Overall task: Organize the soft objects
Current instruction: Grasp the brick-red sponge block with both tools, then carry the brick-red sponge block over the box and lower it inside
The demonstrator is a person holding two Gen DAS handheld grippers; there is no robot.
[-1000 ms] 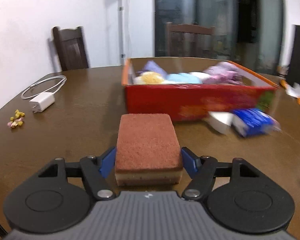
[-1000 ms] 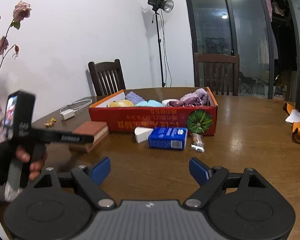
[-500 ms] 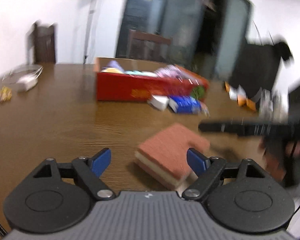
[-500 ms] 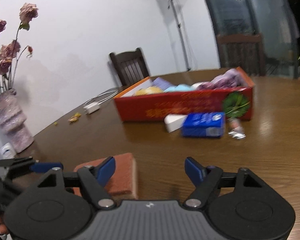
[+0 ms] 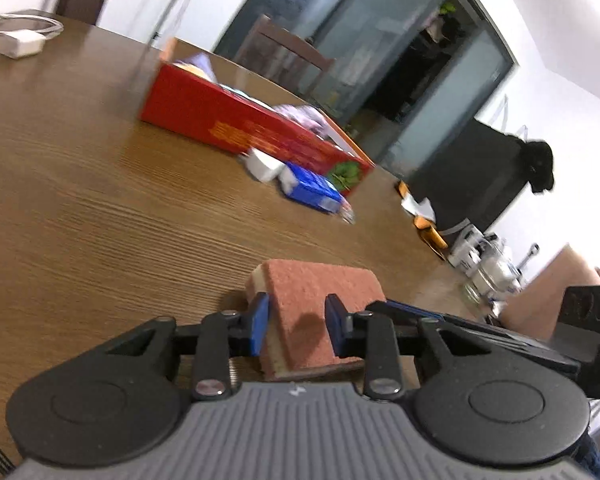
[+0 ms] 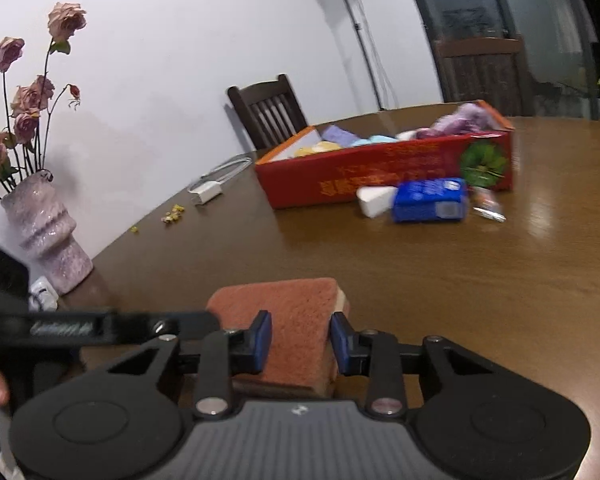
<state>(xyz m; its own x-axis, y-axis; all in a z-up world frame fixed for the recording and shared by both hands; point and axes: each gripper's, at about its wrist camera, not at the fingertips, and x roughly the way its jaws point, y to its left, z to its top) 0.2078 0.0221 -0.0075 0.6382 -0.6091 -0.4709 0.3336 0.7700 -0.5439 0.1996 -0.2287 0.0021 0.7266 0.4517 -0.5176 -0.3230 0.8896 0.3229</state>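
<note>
Left wrist, both hand-held grippers [image 5: 296, 326] [image 6: 300, 340] pinching sponge [image 5: 316, 312], underside hidden, box [image 5: 236, 136] blurred

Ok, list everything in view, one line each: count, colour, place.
sponge: 1, reddish-brown over beige, near table edge, between both grippers' fingers
box: 1, red, mid-table, holding soft items
tissue pack: 1, blue, in front of box
white wedge: 1, beside tissue pack
charger: 1, white, left of box
vase: 1, pink, with roses, far left
chair: 1, dark, behind table
table: 1, brown wood
left gripper: closed on sponge
right gripper: closed on sponge
</note>
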